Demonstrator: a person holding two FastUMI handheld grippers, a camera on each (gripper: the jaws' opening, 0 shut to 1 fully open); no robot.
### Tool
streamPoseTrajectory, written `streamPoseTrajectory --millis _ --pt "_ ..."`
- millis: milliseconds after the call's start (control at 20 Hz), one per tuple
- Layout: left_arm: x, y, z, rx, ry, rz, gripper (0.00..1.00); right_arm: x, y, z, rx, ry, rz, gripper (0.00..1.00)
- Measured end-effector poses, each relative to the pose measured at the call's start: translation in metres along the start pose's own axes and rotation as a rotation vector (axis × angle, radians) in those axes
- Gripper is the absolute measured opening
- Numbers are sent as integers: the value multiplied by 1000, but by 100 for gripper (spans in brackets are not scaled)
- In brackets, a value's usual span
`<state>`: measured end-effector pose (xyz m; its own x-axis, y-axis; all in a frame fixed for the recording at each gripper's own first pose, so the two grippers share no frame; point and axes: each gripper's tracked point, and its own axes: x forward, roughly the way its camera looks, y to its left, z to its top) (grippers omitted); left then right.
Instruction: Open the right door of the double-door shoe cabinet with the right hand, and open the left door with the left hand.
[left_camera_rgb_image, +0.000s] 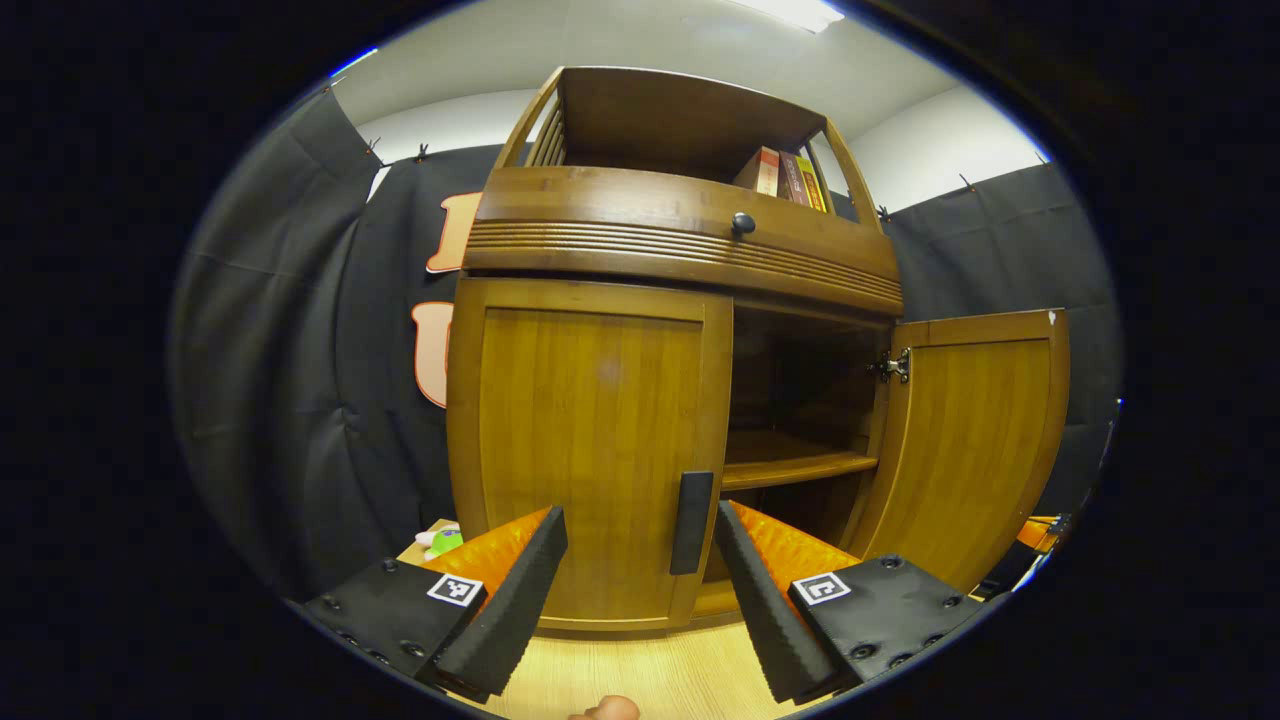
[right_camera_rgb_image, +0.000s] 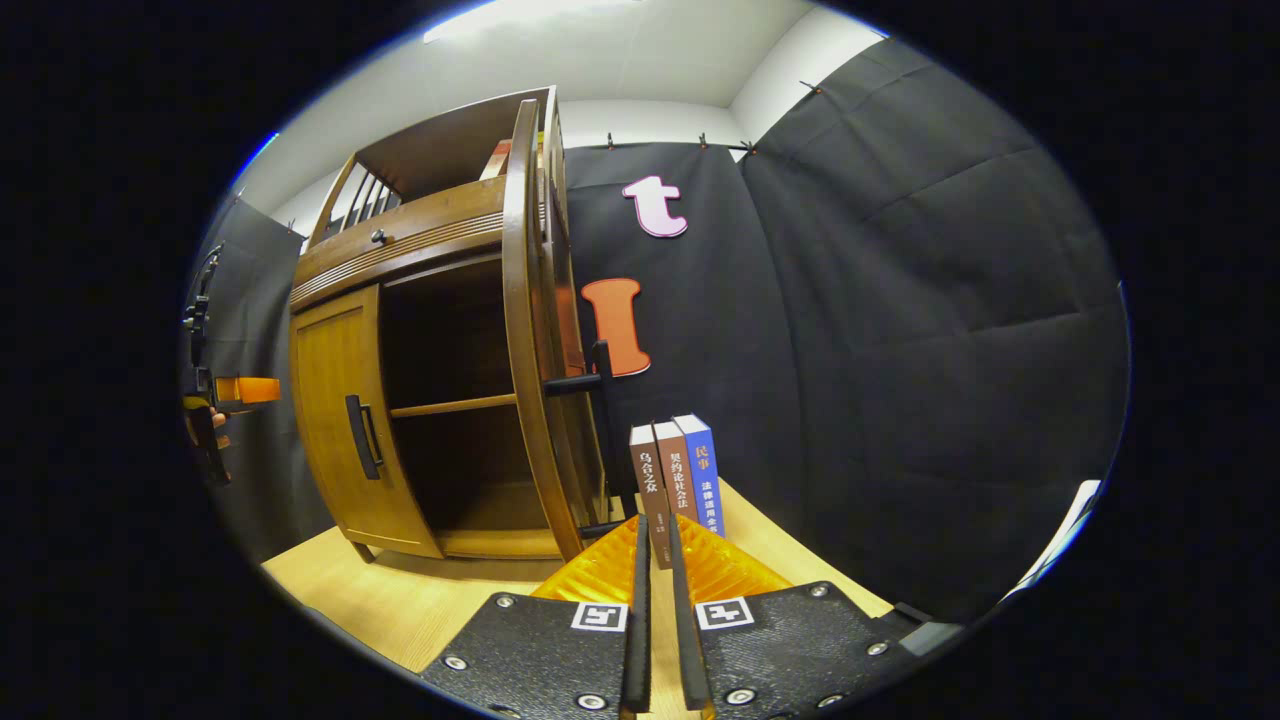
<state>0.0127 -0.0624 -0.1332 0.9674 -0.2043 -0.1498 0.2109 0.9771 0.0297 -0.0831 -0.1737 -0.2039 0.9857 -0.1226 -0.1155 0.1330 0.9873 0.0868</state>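
The wooden shoe cabinet (left_camera_rgb_image: 680, 250) stands close in front in the left gripper view. Its left door (left_camera_rgb_image: 590, 440) is closed, with a dark vertical handle (left_camera_rgb_image: 692, 522) on its right edge. My left gripper (left_camera_rgb_image: 630, 590) is open just short of that handle, one finger on either side of it, touching nothing. The right door (left_camera_rgb_image: 975, 440) is swung wide open, baring an inner shelf (left_camera_rgb_image: 795, 465). In the right gripper view that open door (right_camera_rgb_image: 525, 330) is edge-on with its handle (right_camera_rgb_image: 598, 380) sticking out, and the left door (right_camera_rgb_image: 340, 420) is closed. My right gripper (right_camera_rgb_image: 655, 610) is shut on nothing, back from the door.
Three upright books (right_camera_rgb_image: 675, 470) stand on the wooden floor board (right_camera_rgb_image: 400, 600) just right of the open door. More books (left_camera_rgb_image: 785, 180) sit on the cabinet's top shelf above a drawer knob (left_camera_rgb_image: 742, 223). A green toy (left_camera_rgb_image: 440, 540) lies left of the cabinet.
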Motion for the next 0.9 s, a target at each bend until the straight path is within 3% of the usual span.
streamPoseTrajectory --millis 150,300,350,450,500,550,650,700,750,850,900 --pt "15 -9 -10 23 -1 -2 95 -8 -6 4 -18 -20 -25 11" --pt "32 -17 -17 60 -6 9 95 -12 -15 9 -32 -40 -57 21" --pt "38 -19 -20 66 -2 12 95 -13 -19 10 -40 -42 -76 34" --pt "46 -21 -25 99 -5 21 95 -14 -24 9 -57 -38 -103 37" --pt "53 -22 -26 112 -7 20 95 -15 -25 9 -62 -38 -109 27" --pt "60 -25 -28 112 -3 14 99 -15 -24 11 -64 -42 -110 28" --pt "71 -32 -38 84 19 -4 96 -17 -22 12 -70 -47 -115 36" --pt "77 -34 -43 73 29 -8 96 -17 -21 13 -75 -49 -115 52" --pt "81 -36 -46 68 35 -12 96 -16 -19 14 -81 -53 -114 33" --pt "84 -38 -51 68 42 -23 95 -19 -15 17 -94 -62 -109 63" --pt "90 -40 -55 68 45 -26 95 -20 -13 20 -102 -70 -108 70"
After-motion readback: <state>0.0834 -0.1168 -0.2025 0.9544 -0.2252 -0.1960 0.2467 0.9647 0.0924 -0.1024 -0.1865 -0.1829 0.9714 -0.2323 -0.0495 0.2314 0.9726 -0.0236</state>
